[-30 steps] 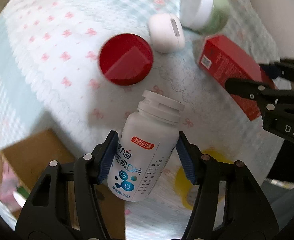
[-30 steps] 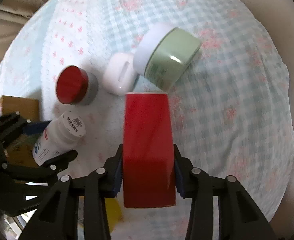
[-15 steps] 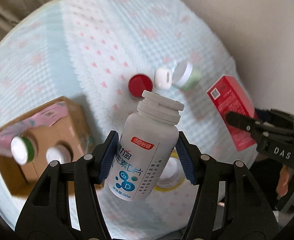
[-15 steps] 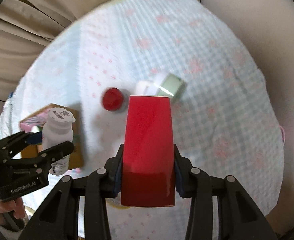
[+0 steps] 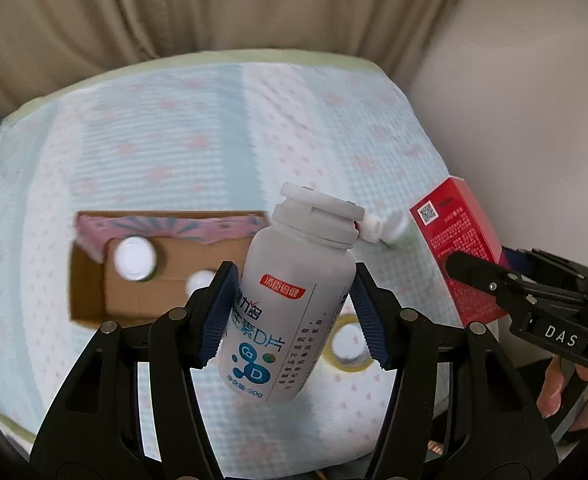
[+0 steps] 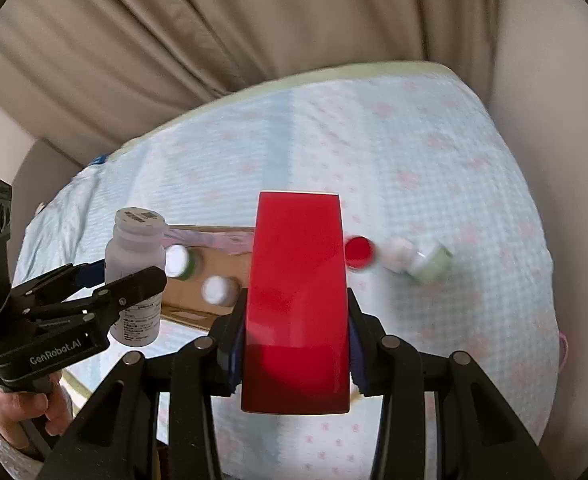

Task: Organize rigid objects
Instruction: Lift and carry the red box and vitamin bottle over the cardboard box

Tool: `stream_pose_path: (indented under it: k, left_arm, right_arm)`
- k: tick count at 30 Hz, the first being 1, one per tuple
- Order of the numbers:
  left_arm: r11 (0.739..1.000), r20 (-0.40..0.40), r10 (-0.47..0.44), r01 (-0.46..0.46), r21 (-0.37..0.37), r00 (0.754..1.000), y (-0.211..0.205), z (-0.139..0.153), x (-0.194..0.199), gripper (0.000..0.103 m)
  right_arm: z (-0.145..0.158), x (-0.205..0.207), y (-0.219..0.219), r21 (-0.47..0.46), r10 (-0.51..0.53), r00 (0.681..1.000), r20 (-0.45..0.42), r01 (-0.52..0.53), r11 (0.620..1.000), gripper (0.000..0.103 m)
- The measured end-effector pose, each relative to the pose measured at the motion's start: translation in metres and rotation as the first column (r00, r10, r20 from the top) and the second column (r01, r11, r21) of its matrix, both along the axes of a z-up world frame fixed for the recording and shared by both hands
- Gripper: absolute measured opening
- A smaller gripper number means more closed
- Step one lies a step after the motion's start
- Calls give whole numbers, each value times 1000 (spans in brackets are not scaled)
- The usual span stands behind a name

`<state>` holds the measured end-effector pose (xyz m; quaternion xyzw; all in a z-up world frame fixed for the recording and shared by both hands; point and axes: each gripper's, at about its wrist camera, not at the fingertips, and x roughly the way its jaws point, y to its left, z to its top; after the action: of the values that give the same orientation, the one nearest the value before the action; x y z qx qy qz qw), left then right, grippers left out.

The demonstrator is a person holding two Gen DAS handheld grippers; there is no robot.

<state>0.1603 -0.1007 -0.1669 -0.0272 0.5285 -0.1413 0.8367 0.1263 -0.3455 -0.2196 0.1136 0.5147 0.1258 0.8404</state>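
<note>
My left gripper (image 5: 294, 312) is shut on a white pill bottle (image 5: 294, 300) with blue print, held high above the bed; it also shows in the right wrist view (image 6: 135, 276). My right gripper (image 6: 296, 344) is shut on a red box (image 6: 298, 300), also seen at the right of the left wrist view (image 5: 460, 248). A cardboard box (image 5: 133, 280) lies open on the bedspread below, with two white-capped bottles (image 5: 133, 258) inside. A red-lidded jar (image 6: 358, 252), a white case (image 6: 396, 256) and a green jar (image 6: 430, 264) lie on the bedspread to the right.
A yellow tape roll (image 5: 348, 346) lies on the bedspread near the front edge. A beige curtain (image 6: 253, 20) hangs behind the bed and a pale wall (image 5: 534, 80) stands to the right. The light blue checked bedspread (image 6: 414, 160) covers the whole surface.
Both grippers have risen well above the bed with their objects still held. The view has pulled back, so the cardboard box and curtain now show.
</note>
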Motion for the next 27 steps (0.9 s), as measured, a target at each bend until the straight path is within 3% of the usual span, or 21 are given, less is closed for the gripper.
stream_pose_path:
  k: [6, 13, 19, 27]
  left_arm:
    - [996, 10, 82, -81, -27, 997, 71, 12, -5, 51]
    - [992, -32, 109, -111, -58, 993, 146, -9, 12, 50]
    - [996, -82, 78, -81, -41, 994, 205, -50, 37, 50]
    - [998, -183, 49, -55, -25, 982, 245, -120, 72, 49]
  right_arm:
    - [14, 2, 57, 22, 70, 997, 26, -70, 997, 38]
    - [11, 16, 123, 56, 56, 998, 2, -56, 997, 38]
    - [-12, 33, 181, 61, 22, 998, -57, -19, 998, 38]
    - [-68, 62, 238, 53, -41, 985, -166, 51, 997, 38]
